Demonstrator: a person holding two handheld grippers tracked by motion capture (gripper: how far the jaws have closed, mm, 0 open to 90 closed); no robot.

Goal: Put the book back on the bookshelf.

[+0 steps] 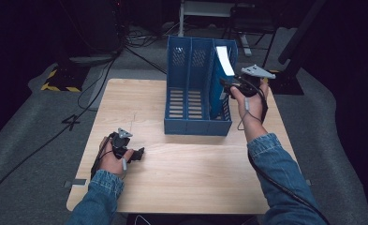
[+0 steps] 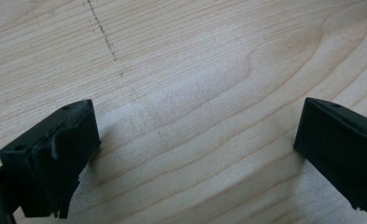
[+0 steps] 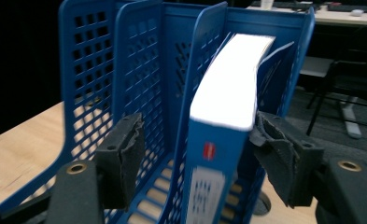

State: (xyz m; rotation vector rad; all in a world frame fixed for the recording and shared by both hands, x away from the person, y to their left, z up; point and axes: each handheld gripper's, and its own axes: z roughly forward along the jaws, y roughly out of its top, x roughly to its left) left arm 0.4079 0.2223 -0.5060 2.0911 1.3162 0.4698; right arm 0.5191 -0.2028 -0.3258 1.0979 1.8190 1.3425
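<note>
On the pale wooden table (image 1: 181, 183), the blue book (image 3: 221, 154) already stands in the file rack's (image 1: 186, 126) right-hand slot at frame centre, the right gripper (image 3: 197, 140) open around it, and the left gripper (image 2: 195, 154) gapes wide, empty, lower left.

readable text: none that I can make out | blue book (image 3: 218, 154) in my file rack (image 3: 125, 60): small red mark and a pale label with dark print on the spine, both too blurred to read | counter (image 2: 195, 70): faint dotted pencil line, no letters or numbers
</note>
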